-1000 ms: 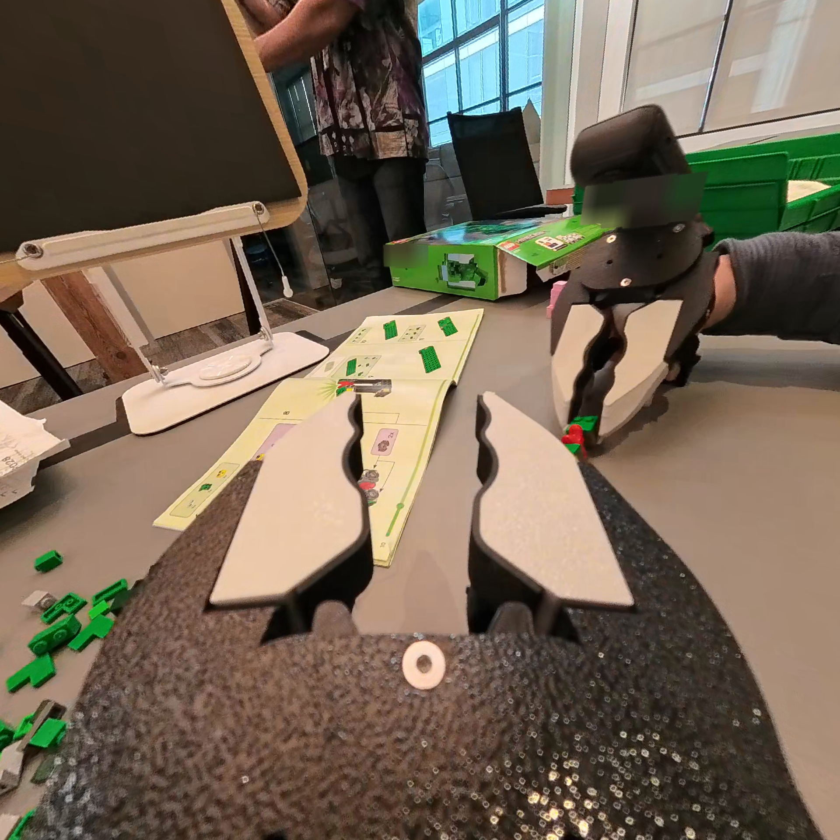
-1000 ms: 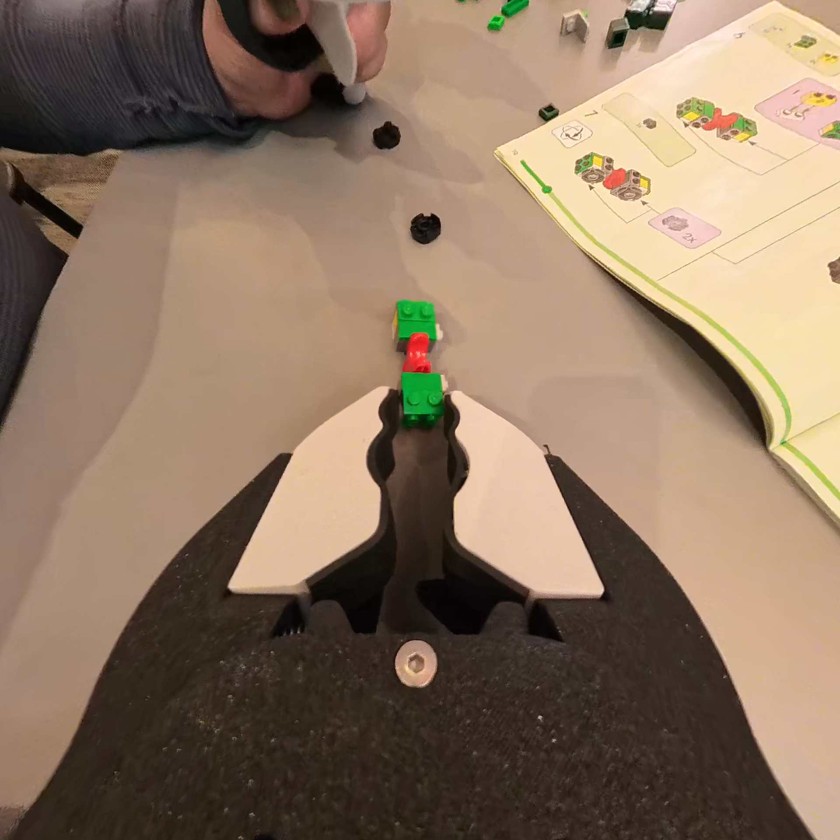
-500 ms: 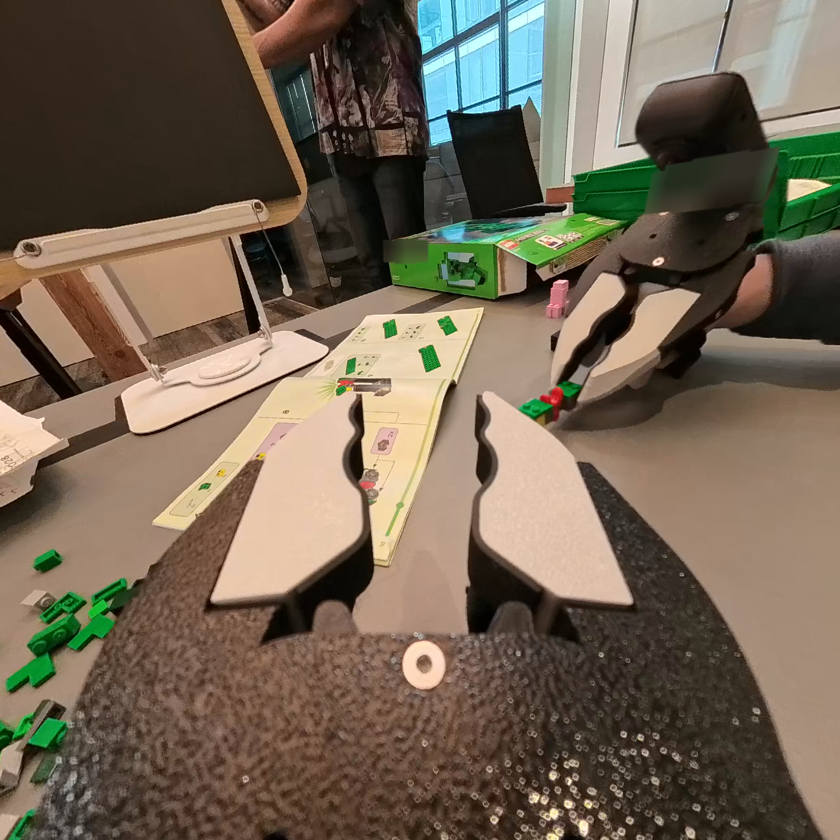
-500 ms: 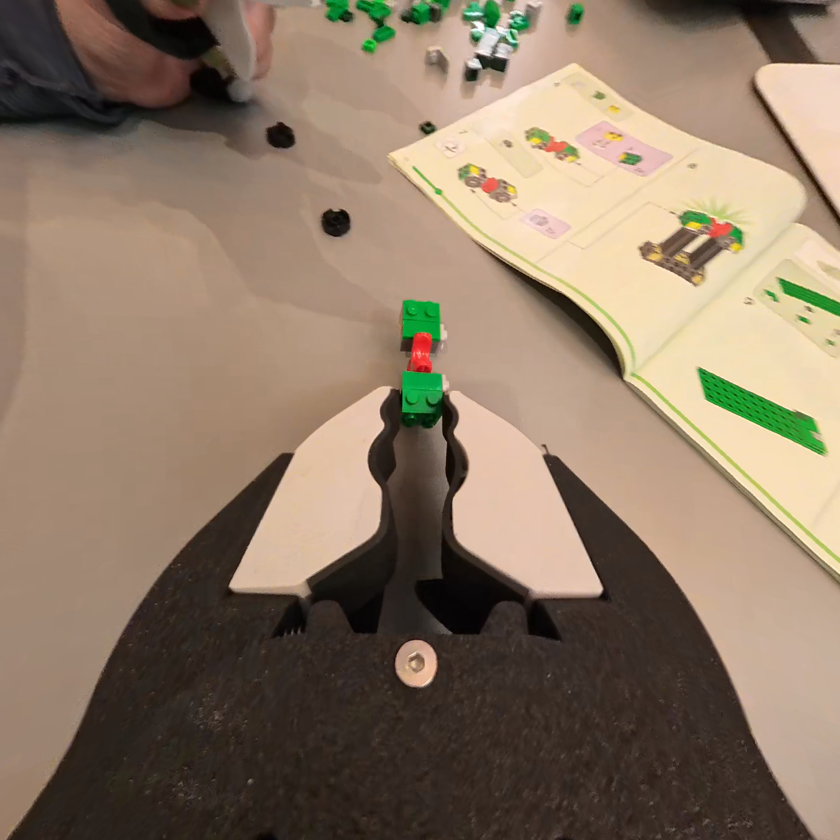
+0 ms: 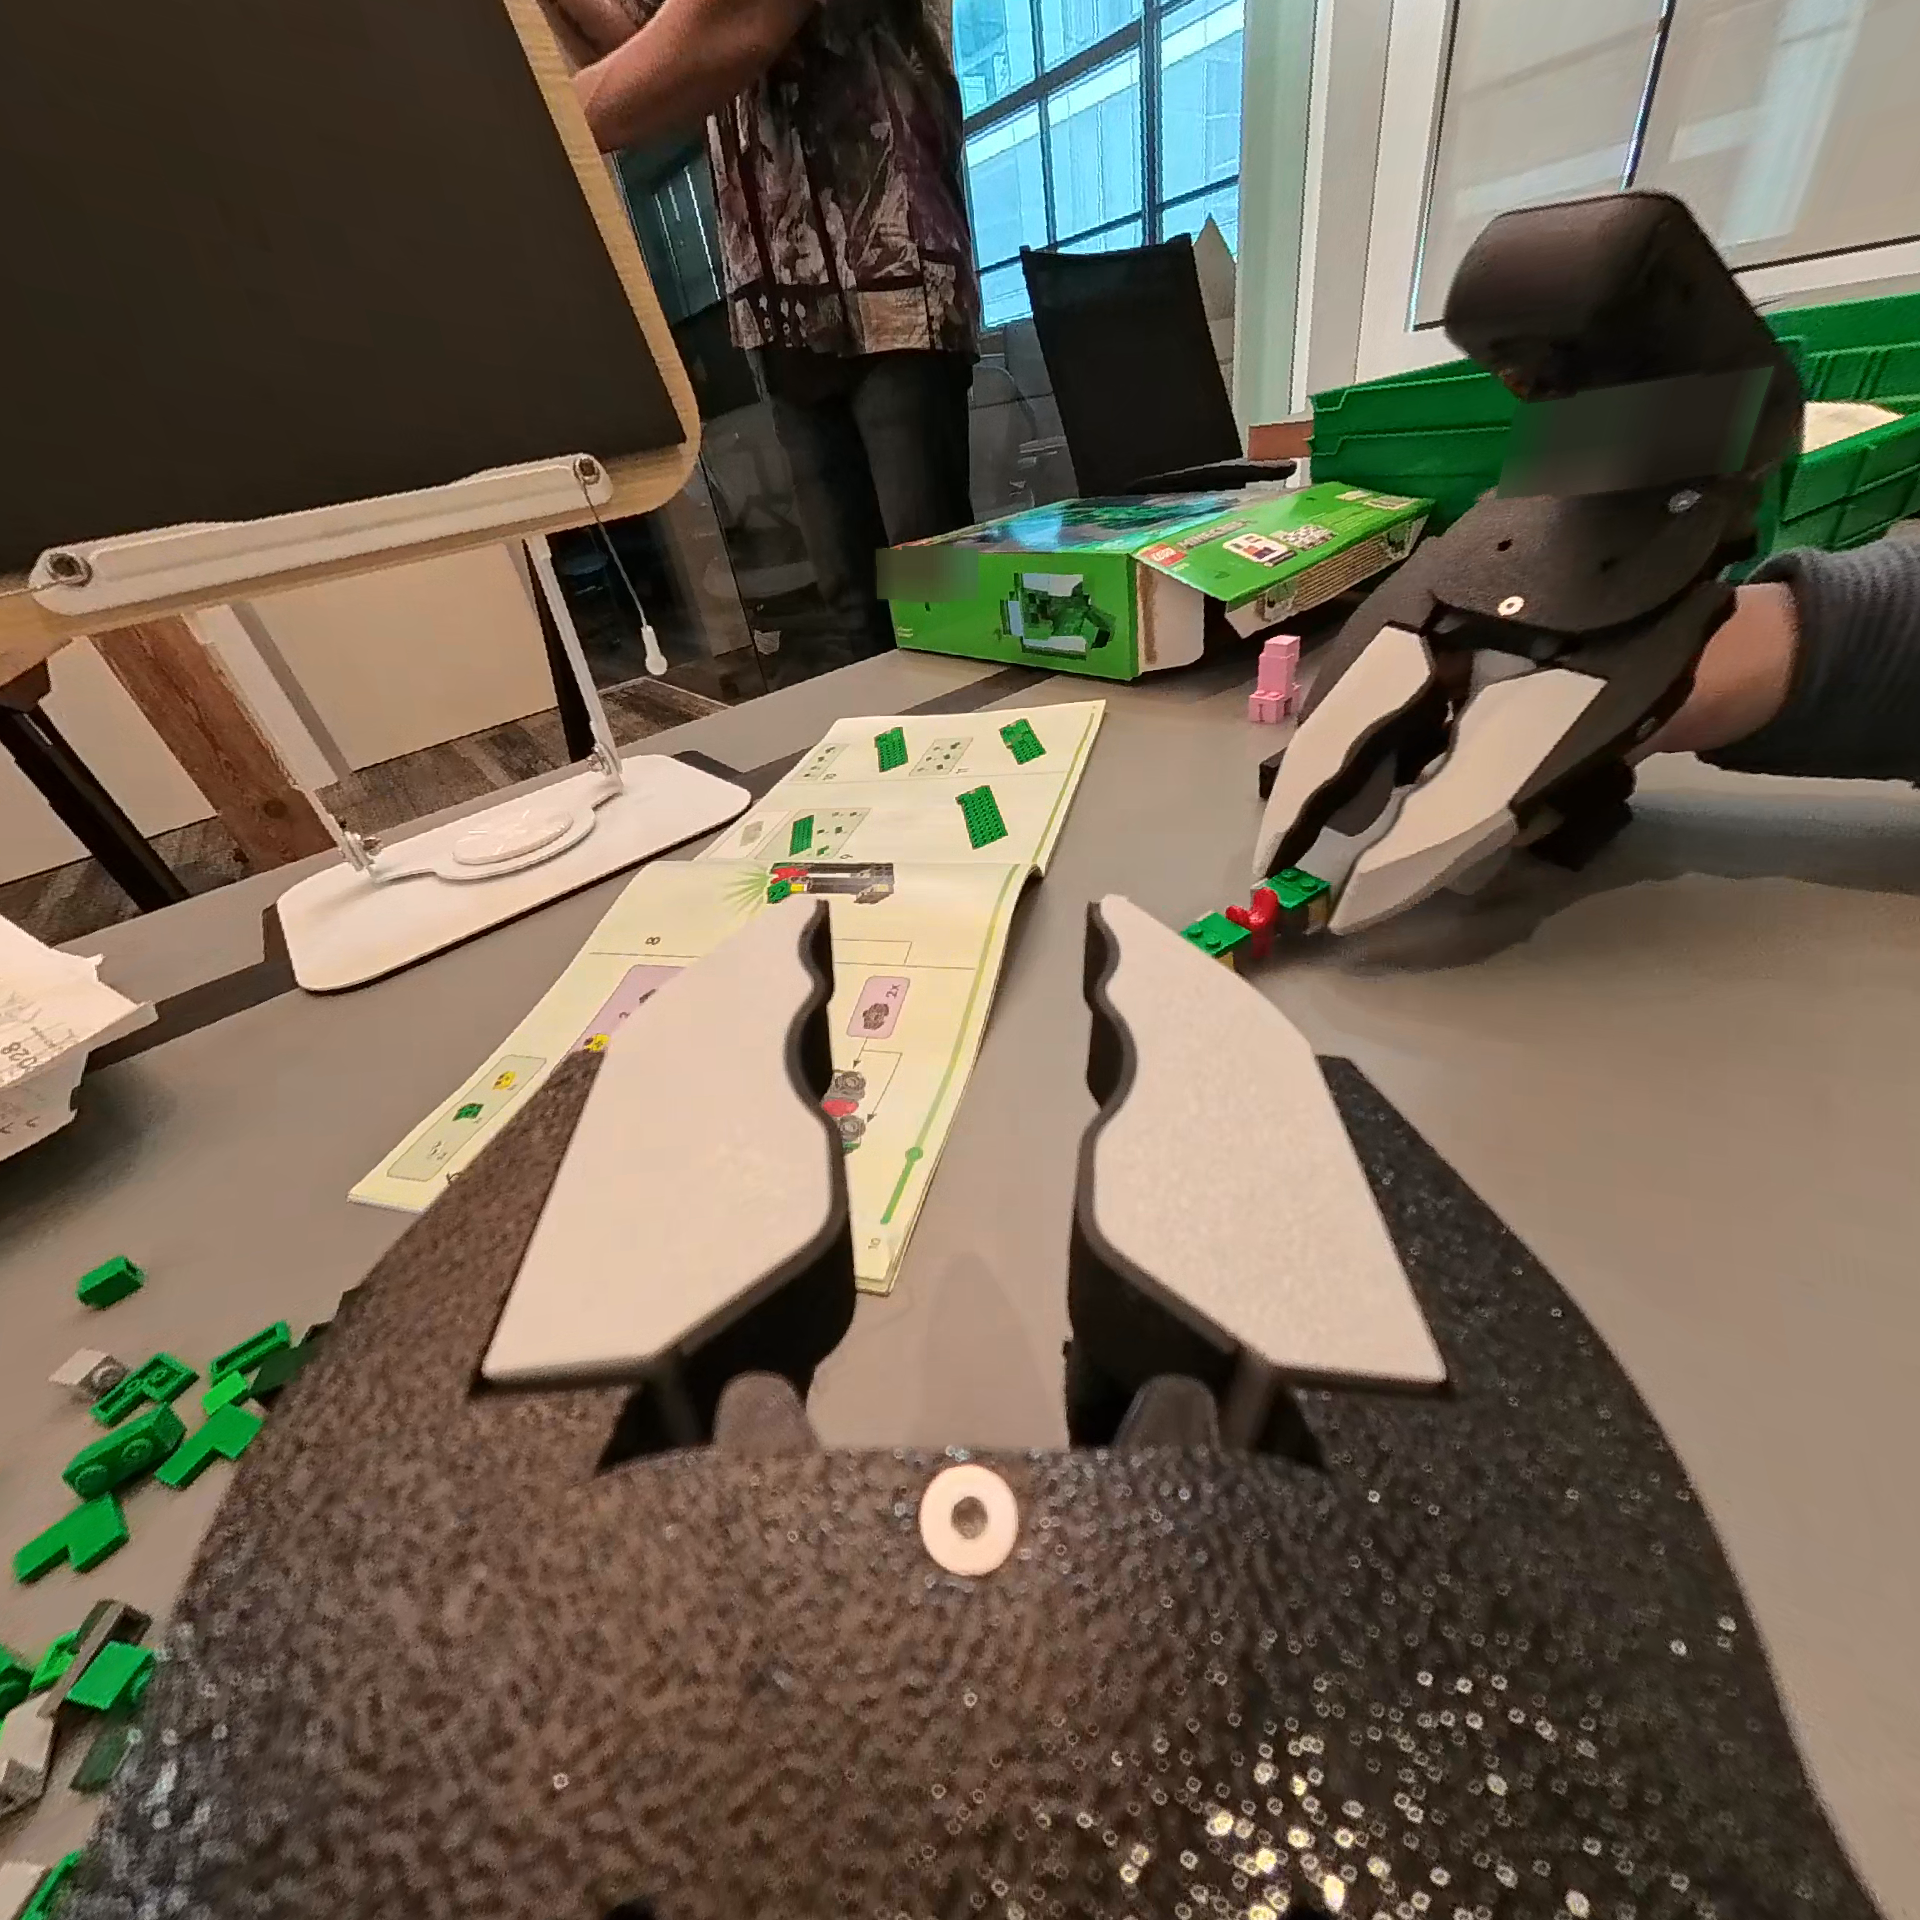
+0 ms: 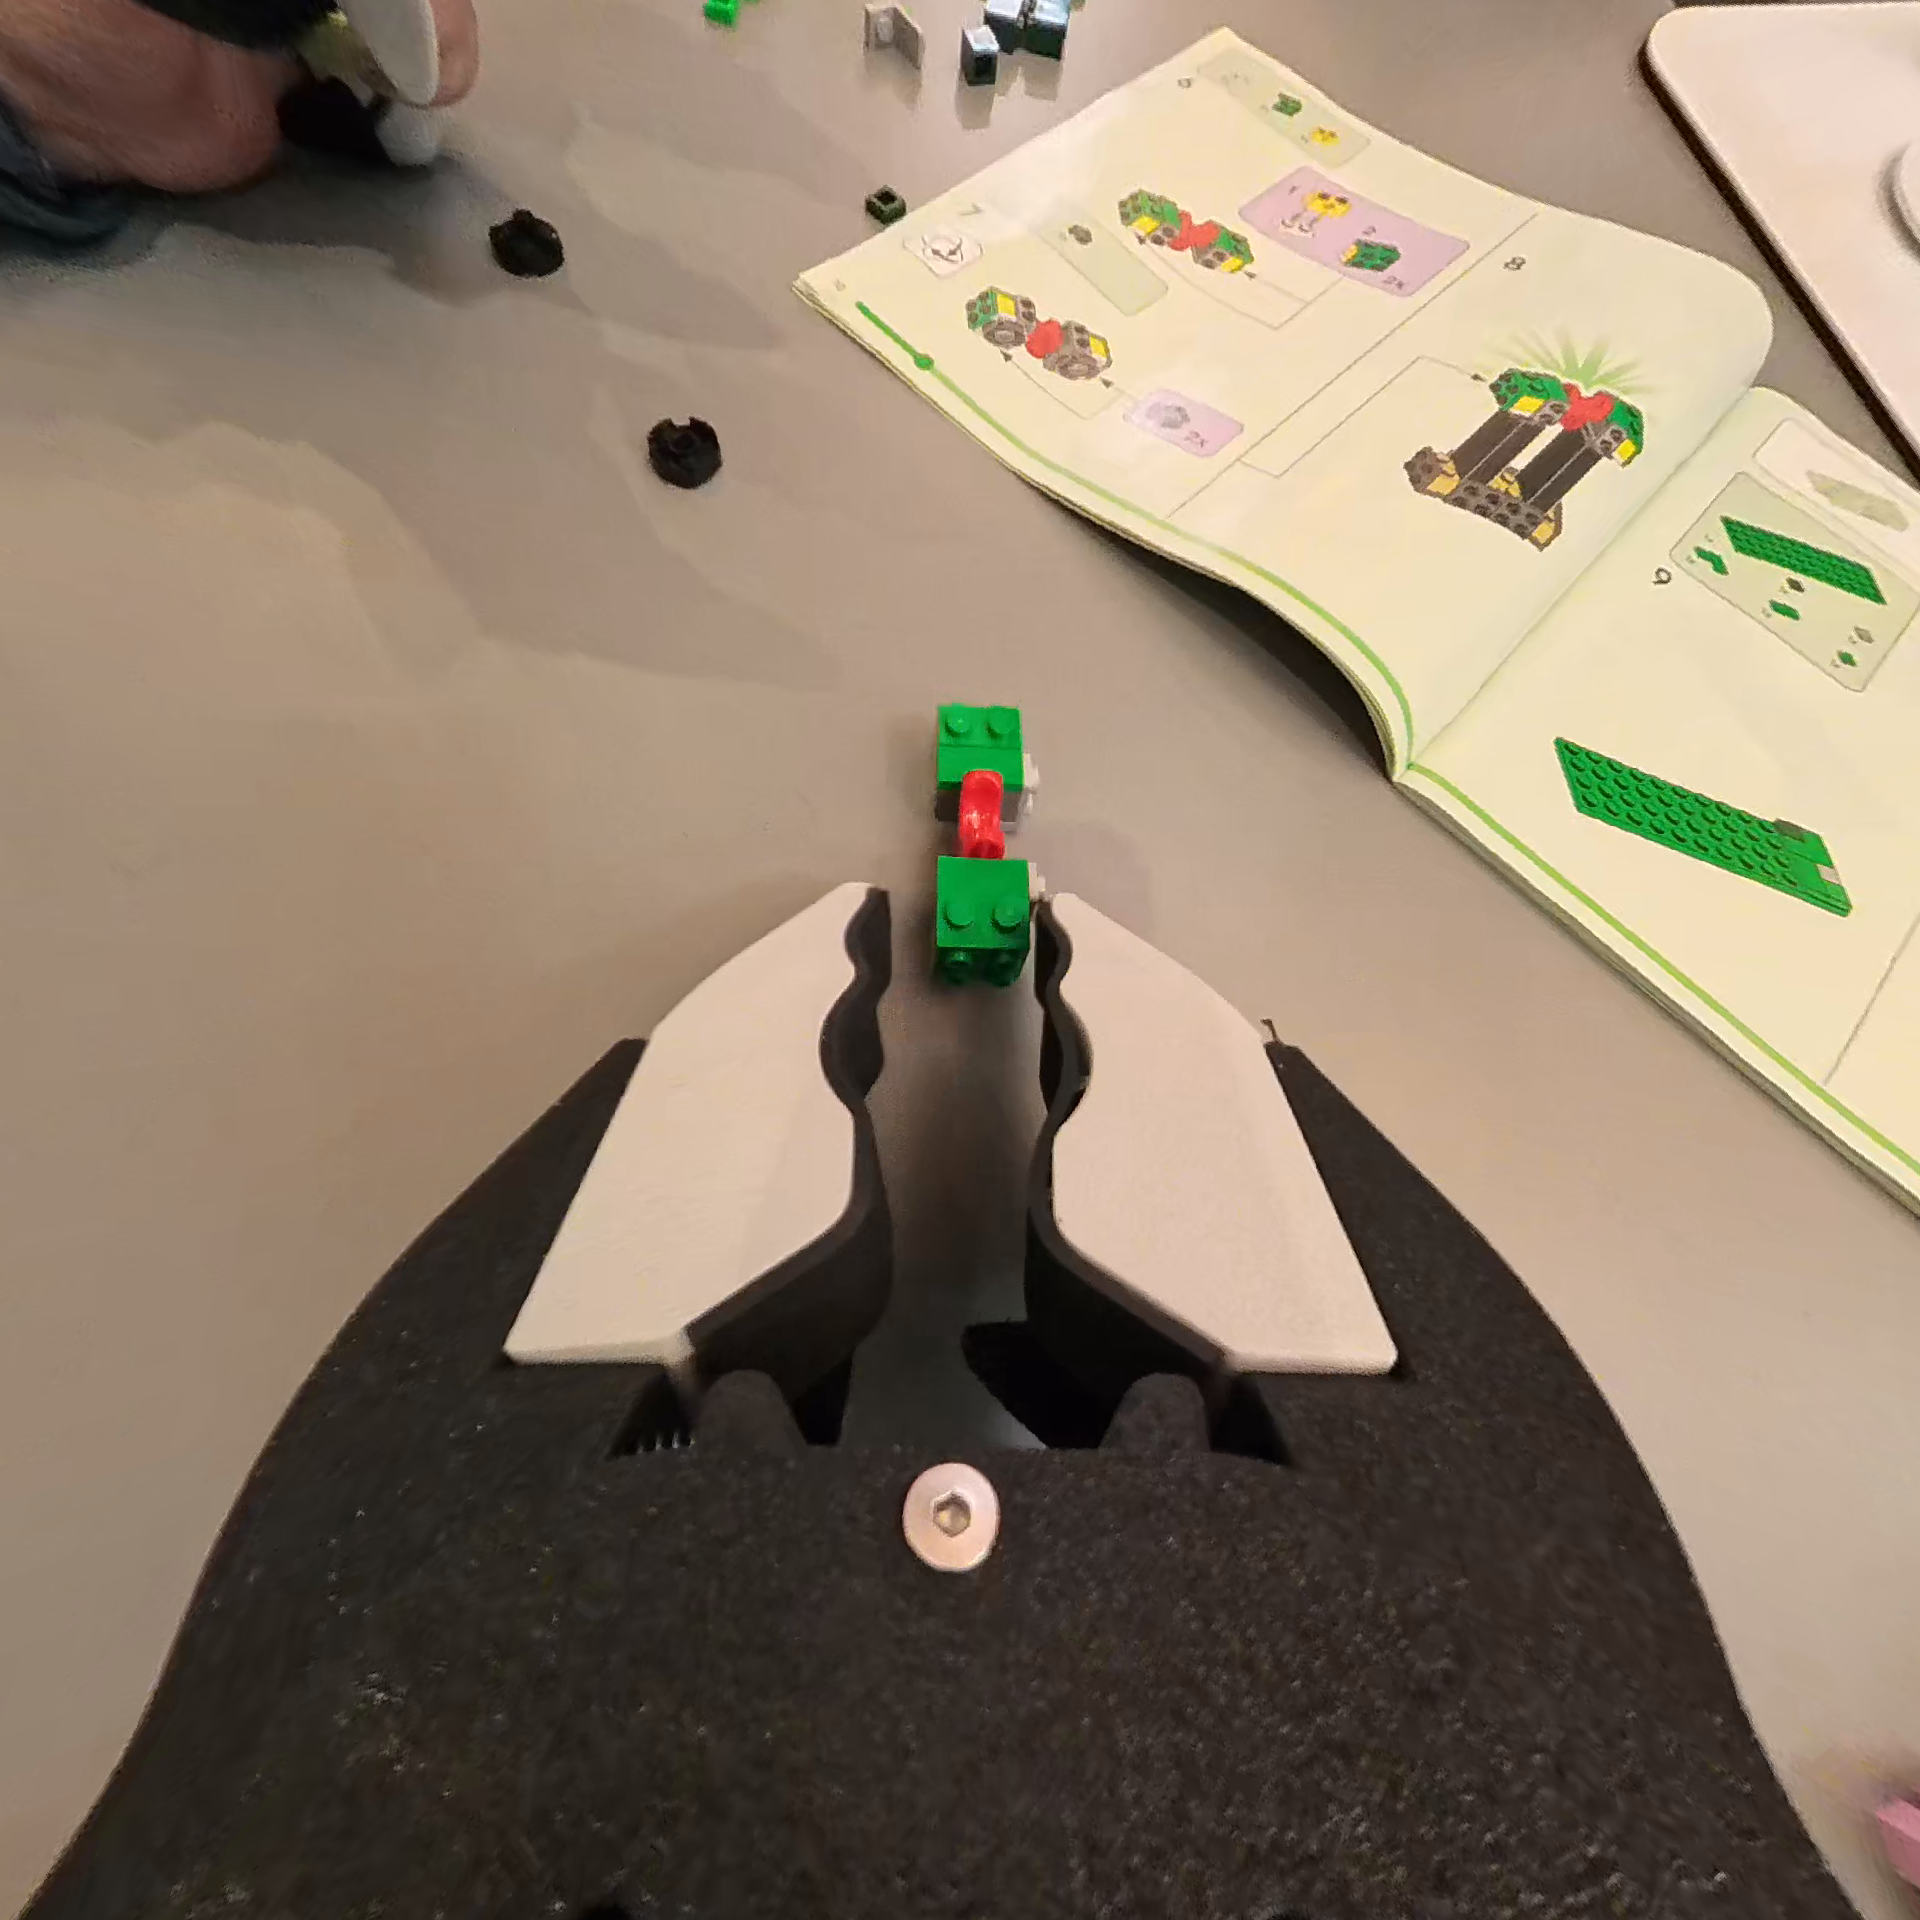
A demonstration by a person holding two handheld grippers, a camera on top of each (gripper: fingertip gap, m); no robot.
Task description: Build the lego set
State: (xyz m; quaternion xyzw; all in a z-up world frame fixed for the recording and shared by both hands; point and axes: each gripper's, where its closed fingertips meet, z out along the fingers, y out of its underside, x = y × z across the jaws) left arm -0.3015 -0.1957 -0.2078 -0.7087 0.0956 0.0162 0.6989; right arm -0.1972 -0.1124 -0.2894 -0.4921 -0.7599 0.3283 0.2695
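The right gripper (image 6: 961,914) has swung from pointing at the two black round pieces (image 6: 683,451) toward the open instruction booklet (image 6: 1351,416) — and its fingers (image 6: 1143,1091), earlier pinching the green-and-red lego assembly (image 6: 979,842), have parted, a gap on the left — the assembly resting on the table (image 6: 364,727).

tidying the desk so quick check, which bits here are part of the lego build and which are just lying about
In the job:
- green and red brick assembly, between the right gripper fingers
- open instruction booklet
- two black round pieces
- loose green bricks
- left gripper, open and empty

Lying about:
- green set box
- white stand base
- pink figure
- green bins
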